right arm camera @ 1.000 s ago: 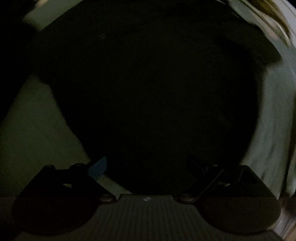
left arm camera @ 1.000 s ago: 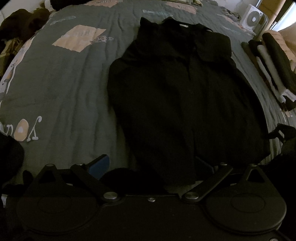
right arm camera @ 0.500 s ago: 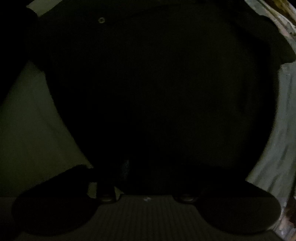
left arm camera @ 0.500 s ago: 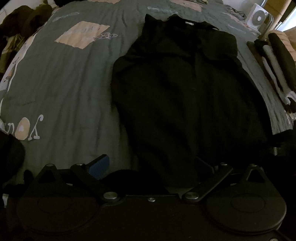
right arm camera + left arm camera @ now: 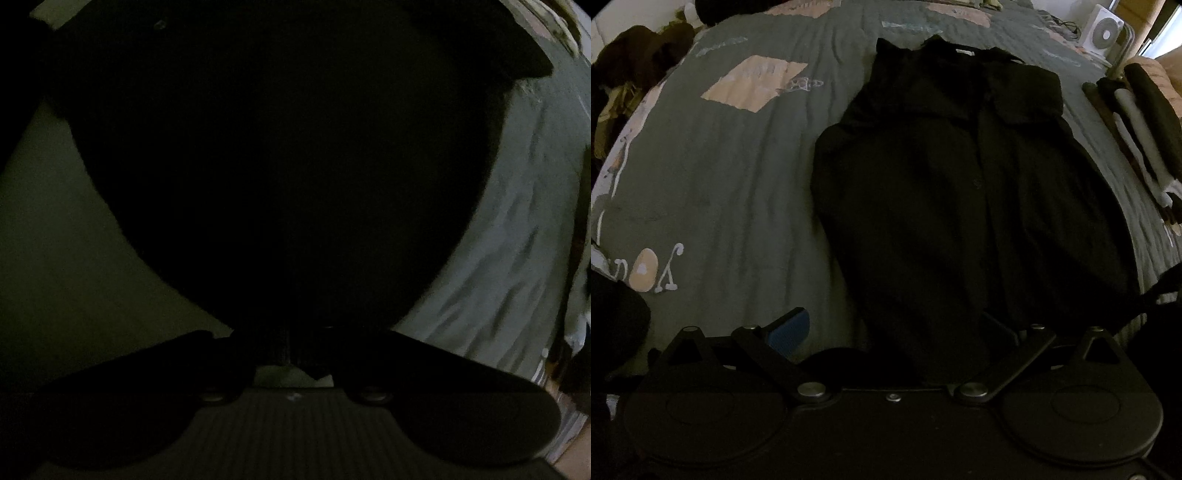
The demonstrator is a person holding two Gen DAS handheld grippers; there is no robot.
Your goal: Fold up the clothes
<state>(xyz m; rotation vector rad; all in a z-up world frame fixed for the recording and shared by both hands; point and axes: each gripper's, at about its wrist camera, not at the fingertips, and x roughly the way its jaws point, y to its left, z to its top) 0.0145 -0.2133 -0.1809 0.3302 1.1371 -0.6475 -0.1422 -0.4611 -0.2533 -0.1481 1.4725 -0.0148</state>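
Right gripper (image 5: pixel 290 350) closed, pinching black shirt (image 5: pixel 288 166) hem; left gripper (image 5: pixel 897 328) spread wide.

Blk shirt (image 5: pixel 960 206) flat on bed

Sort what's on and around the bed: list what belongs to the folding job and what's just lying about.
Job in hand:
black shirt, spread flat on the bedspread
right gripper, shut at the shirt's hem
left gripper, open at its near edge

Lying about:
dark and grey clothes along the right edge
white fan
dark clothes heap, far left
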